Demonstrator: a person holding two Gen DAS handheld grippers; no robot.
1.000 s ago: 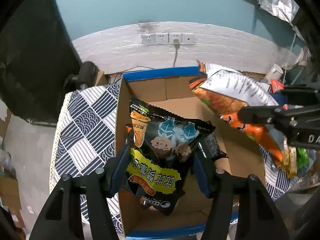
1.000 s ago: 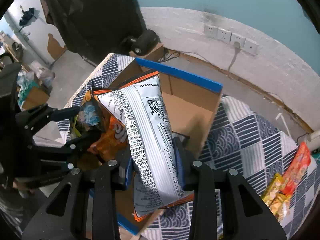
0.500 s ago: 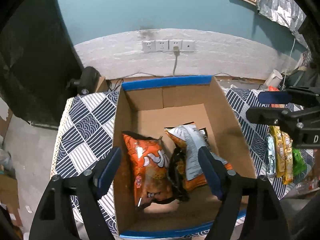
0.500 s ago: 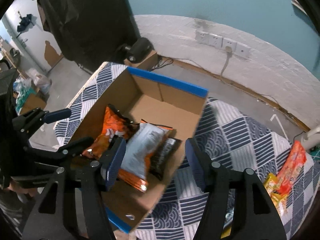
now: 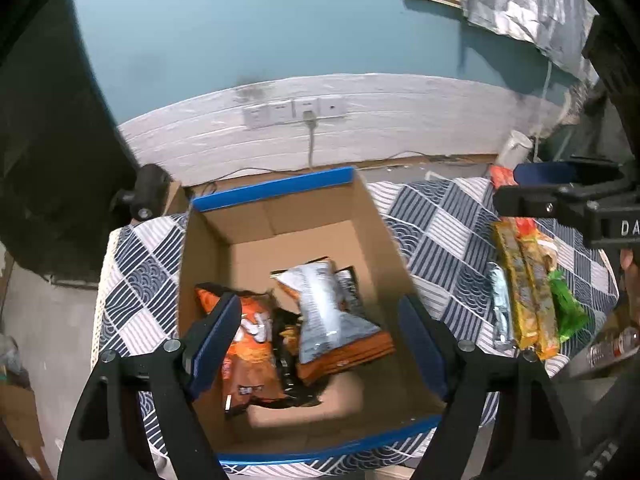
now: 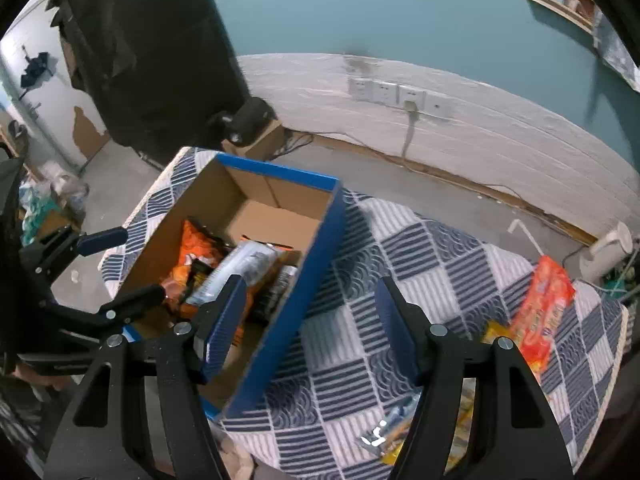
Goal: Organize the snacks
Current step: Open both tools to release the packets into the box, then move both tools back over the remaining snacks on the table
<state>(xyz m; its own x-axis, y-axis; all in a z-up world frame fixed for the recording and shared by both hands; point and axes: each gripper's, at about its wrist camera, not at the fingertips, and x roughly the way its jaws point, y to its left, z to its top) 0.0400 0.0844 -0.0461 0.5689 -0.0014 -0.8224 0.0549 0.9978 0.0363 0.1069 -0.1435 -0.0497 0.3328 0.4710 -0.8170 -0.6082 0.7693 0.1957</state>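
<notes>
An open cardboard box (image 5: 384,236) with blue edges stands on the patterned cloth; it also shows in the right wrist view (image 6: 320,248). Inside lie an orange bag (image 5: 248,356), a silver-and-orange bag (image 5: 332,316) and a black bag (image 5: 286,352) between them. My left gripper (image 5: 320,344) is open and empty above the box's near end. My right gripper (image 6: 308,320) is open and empty, above the box's right wall and the cloth. Loose snacks lie right of the box: yellow packs (image 5: 528,292), a silver pack (image 5: 500,308), a green pack (image 5: 566,308) and an orange-red pack (image 6: 540,308).
The blue-and-white checked cloth (image 6: 420,256) covers the table. A wall with sockets (image 5: 296,110) and a cable runs behind. A black round object (image 5: 146,196) sits at the table's far left corner. A white cup-like object (image 6: 608,248) stands far right.
Both grippers let go of their bags, which now lie in the box. Both opened and pulled back; the right one moved right, over the cloth.
</notes>
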